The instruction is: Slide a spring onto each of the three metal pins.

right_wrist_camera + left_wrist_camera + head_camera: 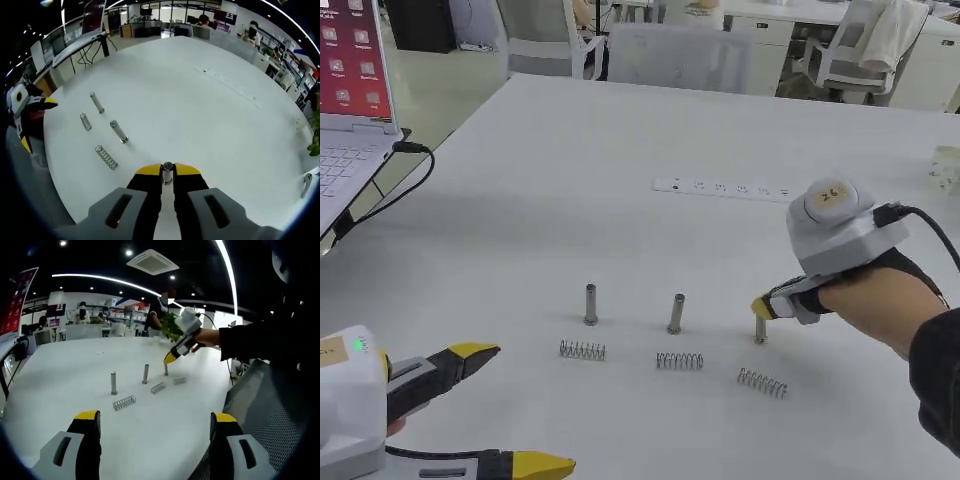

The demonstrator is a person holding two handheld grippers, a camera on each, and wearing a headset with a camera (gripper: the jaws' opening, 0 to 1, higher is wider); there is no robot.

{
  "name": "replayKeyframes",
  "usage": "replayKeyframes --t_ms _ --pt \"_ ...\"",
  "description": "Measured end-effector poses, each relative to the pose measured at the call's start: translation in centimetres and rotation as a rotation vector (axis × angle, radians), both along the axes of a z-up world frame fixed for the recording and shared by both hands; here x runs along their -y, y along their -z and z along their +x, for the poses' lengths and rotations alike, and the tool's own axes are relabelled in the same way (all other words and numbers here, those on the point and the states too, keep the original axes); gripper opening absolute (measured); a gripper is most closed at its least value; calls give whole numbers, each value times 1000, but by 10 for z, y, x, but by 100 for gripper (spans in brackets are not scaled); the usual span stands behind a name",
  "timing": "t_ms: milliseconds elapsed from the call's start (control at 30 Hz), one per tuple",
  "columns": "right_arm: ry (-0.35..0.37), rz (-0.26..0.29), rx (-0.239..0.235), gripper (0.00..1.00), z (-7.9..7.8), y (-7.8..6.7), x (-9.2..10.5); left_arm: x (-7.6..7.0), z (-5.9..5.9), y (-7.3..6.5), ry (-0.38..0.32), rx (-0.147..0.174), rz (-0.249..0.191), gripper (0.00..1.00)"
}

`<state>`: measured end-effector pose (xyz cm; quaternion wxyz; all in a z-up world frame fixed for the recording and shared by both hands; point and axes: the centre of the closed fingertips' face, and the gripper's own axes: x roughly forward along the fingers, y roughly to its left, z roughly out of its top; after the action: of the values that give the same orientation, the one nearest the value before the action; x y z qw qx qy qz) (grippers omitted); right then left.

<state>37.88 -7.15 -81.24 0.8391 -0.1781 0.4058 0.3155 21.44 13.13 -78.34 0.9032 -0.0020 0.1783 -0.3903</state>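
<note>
Bright ceiling lights (129,252) cast faint shadows; gripper views warp at edges.

- A broad white table (620,150) is seen across the foreground, lit evenly from above.
- An open laptop (350,100) is set on its left edge, with a black cable (424,165) plugged into its side.
- A white power strip (725,187) is laid flat near the far side.
- A grey chair (675,58) and a white chair (845,60) are placed behind the table, on a pale floor (440,90).
- A dark ceiling is crossed by curved strip lights (100,280) and fitted with a square air vent (152,261).
- Rows of desks (150,27) are seen further back.
</note>
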Motion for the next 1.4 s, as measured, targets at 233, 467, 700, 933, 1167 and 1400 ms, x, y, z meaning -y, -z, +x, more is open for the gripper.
replayKeyframes --t_ms 233,467,700,933,1167,1400 --pt "-5 25 28 5 -5 -4 -1 1 -1 -1 5 2 -1 87" --pt "-19 39 50 5 -7 -5 -4 1 -1 -2 5 5 0 87" --pt "-31 56 77 5 -5 -3 -5 0 -2 -2 2 6 2 86" --pt "-24 82 89 6 -3 -4 -3 0 -2 -3 3 7 3 86" --pt "-23 84 83 6 -2 -4 0 2 -2 -2 10 3 6 86" --pt "-21 91 82 7 -2 -4 2 3 -3 -1 14 0 6 86"
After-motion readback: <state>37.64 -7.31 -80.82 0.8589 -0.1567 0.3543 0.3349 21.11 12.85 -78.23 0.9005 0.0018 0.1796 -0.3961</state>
